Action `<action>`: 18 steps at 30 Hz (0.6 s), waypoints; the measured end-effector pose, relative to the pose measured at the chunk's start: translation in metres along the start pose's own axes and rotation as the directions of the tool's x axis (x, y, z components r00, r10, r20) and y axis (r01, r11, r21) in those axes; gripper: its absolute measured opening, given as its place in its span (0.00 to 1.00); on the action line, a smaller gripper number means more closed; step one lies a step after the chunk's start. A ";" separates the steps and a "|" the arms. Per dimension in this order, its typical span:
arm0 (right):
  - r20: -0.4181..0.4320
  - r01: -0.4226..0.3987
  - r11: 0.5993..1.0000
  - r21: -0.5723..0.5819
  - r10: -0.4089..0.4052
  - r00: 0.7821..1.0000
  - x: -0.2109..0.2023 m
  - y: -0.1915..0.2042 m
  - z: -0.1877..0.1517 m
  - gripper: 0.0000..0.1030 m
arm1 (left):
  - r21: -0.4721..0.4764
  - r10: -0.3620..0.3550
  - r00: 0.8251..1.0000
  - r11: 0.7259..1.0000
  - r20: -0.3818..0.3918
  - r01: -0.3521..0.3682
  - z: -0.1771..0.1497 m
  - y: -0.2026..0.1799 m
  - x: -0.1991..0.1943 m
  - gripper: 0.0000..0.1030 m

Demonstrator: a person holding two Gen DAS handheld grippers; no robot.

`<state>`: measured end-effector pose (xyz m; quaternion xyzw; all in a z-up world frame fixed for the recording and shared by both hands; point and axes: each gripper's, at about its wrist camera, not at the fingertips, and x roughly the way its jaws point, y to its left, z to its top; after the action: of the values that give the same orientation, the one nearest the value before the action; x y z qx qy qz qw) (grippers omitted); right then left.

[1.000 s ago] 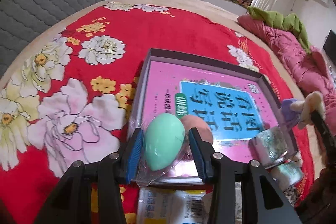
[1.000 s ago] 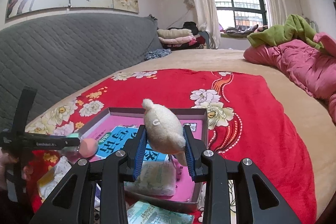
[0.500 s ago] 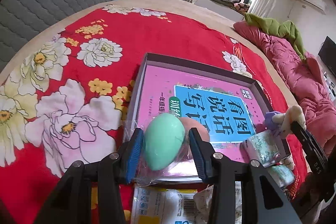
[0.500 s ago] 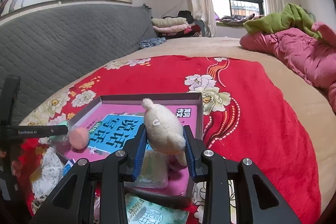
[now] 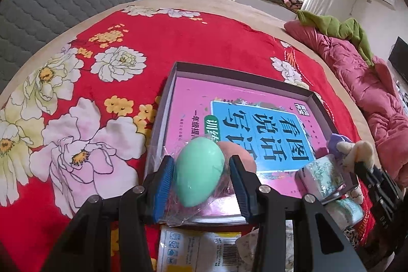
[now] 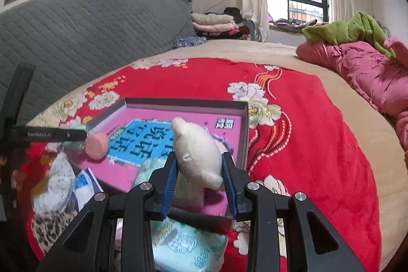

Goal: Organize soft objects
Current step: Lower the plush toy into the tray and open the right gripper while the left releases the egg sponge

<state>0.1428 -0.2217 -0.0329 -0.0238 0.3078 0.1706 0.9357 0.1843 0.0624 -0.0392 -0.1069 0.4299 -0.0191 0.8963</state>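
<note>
- Red floral bedspread (image 5: pixel 158 50) covers the bed, with a grey quilted headboard at the upper left of both views and a pink quilt at the right edge.
- On the spread lies a shallow grey box (image 5: pixel 163 119), floored by a pink and blue workbook (image 5: pixel 257 124). It fills the centre of both wrist views.
- Left gripper (image 5: pixel 201 180), at the bottom centre of the left wrist view, is clamped on a clear bag holding a green egg-shaped sponge (image 5: pixel 199 170) and a peach sponge (image 6: pixel 97 145). The egg's long axis runs up the frame along the fingers.
- That bundle hangs over the box's near left corner, in the lower middle of the frame.
- Right gripper (image 6: pixel 200 175) squeezes a cream plush toy (image 6: pixel 196 149) between its blue pads. The toy's long body slants toward the upper left of the right wrist view.
- The plush sits above the box's near right corner, over a pale tissue pack (image 6: pixel 188 190) already inside.
- Judgement: both loads are already over the box, so the coming move looks like a short lowering and release; neither hand seems clearly nearer.
- More tissue packs (image 6: pixel 188 244) and a leopard-print cloth (image 6: pixel 51 223) lie outside the near rim, at the bottom of the frame.
</note>
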 end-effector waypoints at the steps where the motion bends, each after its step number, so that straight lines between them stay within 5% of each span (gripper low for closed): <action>1: -0.010 -0.002 1.000 0.003 0.003 1.000 0.000 0.000 -0.001 0.34 | 0.001 0.001 1.000 1.000 0.002 -0.001 0.000 -0.001 0.000 0.44; 12: -0.091 -0.030 0.999 0.025 0.032 0.995 0.011 0.002 -0.011 0.38 | -0.004 0.001 1.000 1.000 0.003 -0.001 0.000 -0.001 -0.001 0.44; 18: -0.053 -0.038 0.999 0.027 0.040 0.998 0.005 0.002 -0.009 0.53 | -0.022 0.010 1.000 1.000 0.001 -0.010 0.001 0.001 0.000 0.44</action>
<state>0.1405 -0.2193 -0.0424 -0.0100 0.3353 0.1842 0.9239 0.1853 0.0637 -0.0389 -0.1144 0.4300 -0.0098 0.8955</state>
